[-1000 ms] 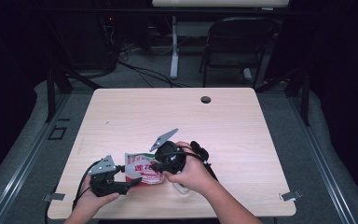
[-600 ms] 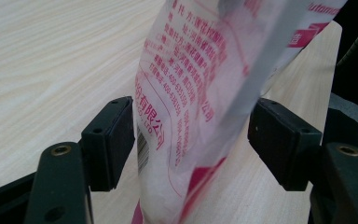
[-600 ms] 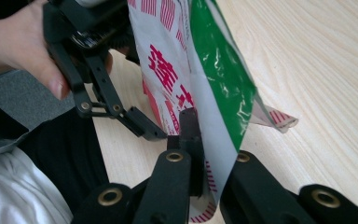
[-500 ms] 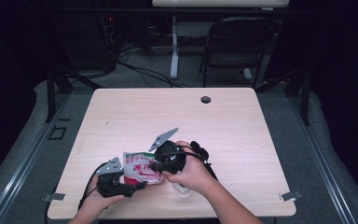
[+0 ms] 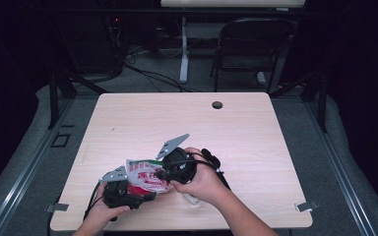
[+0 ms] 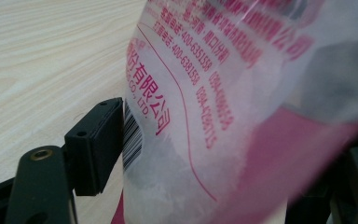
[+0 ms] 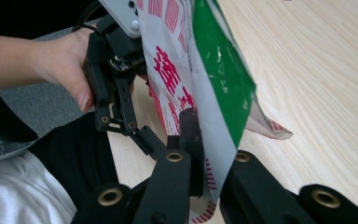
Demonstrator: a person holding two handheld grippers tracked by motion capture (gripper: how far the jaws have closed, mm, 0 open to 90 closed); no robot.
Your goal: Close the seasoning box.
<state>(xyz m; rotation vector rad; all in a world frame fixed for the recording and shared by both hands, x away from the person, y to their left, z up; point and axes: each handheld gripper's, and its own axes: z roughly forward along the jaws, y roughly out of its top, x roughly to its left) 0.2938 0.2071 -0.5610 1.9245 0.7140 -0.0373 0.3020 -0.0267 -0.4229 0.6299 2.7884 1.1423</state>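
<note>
Fingers of the right gripper [image 7: 209,163] are pinching the edge of a red-and-white plastic packet [image 5: 147,176], holding it above the counter [image 5: 256,132]. Fingers of the left gripper [image 6: 205,186] are standing wider, with the packet's other end sitting between them; one finger [image 6: 95,144] is touching its barcode side.

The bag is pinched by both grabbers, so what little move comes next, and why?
Probably a gentle pull apart to tear or open it. The right gripper is clamped on the plastic bag, and the left gripper has the bag's other end between its jaws, held just above the table.
</note>
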